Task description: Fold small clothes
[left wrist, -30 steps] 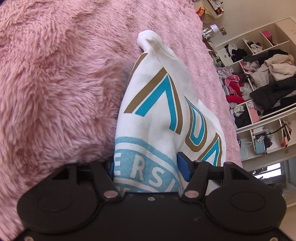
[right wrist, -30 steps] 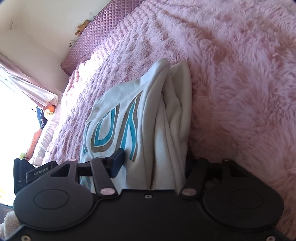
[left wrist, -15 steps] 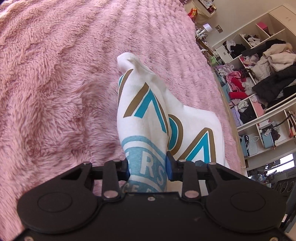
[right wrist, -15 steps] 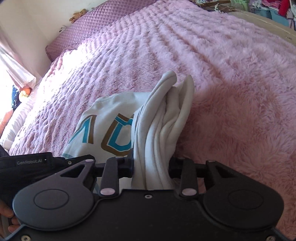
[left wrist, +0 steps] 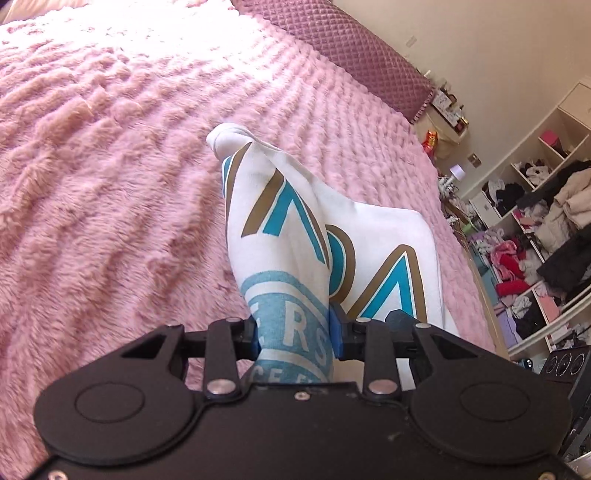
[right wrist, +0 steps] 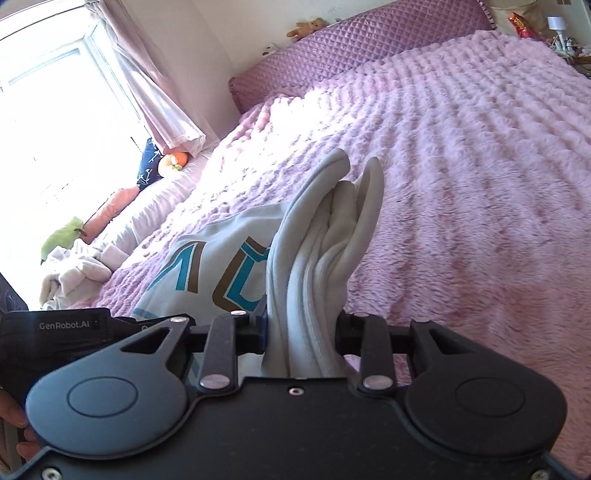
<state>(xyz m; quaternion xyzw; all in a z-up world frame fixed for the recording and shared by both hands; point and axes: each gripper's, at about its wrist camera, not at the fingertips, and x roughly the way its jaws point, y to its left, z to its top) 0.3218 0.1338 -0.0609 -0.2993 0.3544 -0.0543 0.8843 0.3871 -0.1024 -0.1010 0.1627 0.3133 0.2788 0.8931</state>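
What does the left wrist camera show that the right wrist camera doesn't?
Only the left wrist view shows the open shelves crammed with clothes. Only the right wrist view shows the window, the curtain and a stuffed toy on the headboard. Both show the pink blanket and the white printed shirt, pinched by the left hand-held gripper and the right hand-held gripper.

The white garment [left wrist: 314,236] hides its lower end behind the tongs' housing.
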